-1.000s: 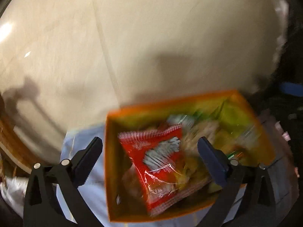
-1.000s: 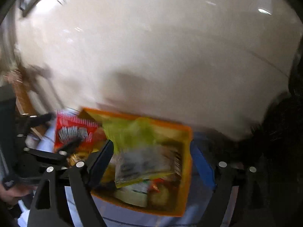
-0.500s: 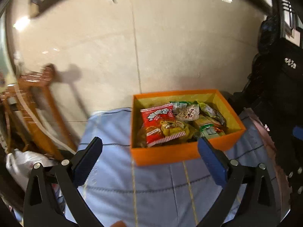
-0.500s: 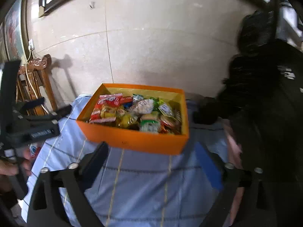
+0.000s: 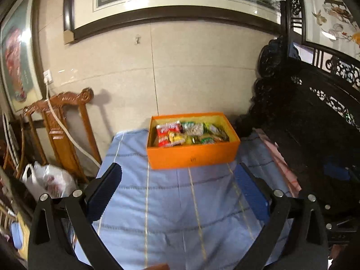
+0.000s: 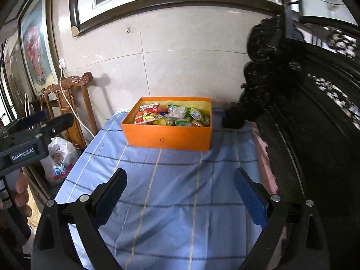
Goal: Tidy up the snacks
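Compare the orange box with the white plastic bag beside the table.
The orange box is rigid and rectangular; the white plastic bag is soft and crumpled. The orange box sits on the blue cloth; the white plastic bag lies lower, by the wooden chair. The box is open-topped, showing snack packets; the bag's contents stay hidden.

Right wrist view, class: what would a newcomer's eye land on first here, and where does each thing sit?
The bright orange box stands at the far end of the pale blue cloth, near the tiled wall. It is packed with colourful snack packets. In front, the right gripper hangs open and empty above the cloth.
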A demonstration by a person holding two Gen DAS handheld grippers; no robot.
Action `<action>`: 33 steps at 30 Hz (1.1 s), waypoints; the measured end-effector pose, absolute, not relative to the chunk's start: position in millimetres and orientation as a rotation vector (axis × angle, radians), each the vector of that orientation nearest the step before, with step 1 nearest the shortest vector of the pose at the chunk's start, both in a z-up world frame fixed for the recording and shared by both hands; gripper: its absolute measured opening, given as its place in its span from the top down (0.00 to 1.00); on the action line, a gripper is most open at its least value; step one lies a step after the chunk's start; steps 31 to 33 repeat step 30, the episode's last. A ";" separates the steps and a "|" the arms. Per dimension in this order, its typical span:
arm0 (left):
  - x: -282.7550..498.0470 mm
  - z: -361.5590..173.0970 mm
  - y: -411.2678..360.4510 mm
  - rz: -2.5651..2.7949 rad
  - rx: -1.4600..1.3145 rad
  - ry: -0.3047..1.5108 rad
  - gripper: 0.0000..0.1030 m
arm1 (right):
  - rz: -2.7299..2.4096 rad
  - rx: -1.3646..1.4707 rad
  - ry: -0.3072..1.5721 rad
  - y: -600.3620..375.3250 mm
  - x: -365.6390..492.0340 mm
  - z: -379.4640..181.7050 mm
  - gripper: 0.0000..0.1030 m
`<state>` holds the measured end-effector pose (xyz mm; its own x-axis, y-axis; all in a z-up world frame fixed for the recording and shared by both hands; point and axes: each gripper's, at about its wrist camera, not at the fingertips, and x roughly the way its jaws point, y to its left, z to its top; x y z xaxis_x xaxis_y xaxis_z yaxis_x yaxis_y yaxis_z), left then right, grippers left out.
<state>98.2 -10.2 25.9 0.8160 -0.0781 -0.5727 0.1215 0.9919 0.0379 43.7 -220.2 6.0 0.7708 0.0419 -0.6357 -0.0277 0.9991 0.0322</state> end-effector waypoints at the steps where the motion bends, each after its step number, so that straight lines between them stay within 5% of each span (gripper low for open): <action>1: 87.8 24.1 -15.7 -0.104 0.081 0.615 0.04 | 0.031 0.024 0.685 -222.4 33.3 6.4 0.07; 15: 6.3 2.3 -39.6 -0.059 0.100 0.704 0.04 | 0.037 -0.005 0.668 -232.9 -45.8 5.9 0.07; 33: -6.3 -1.1 -15.9 -0.118 0.101 0.725 0.04 | -0.015 0.003 0.658 -221.2 -64.5 3.0 0.07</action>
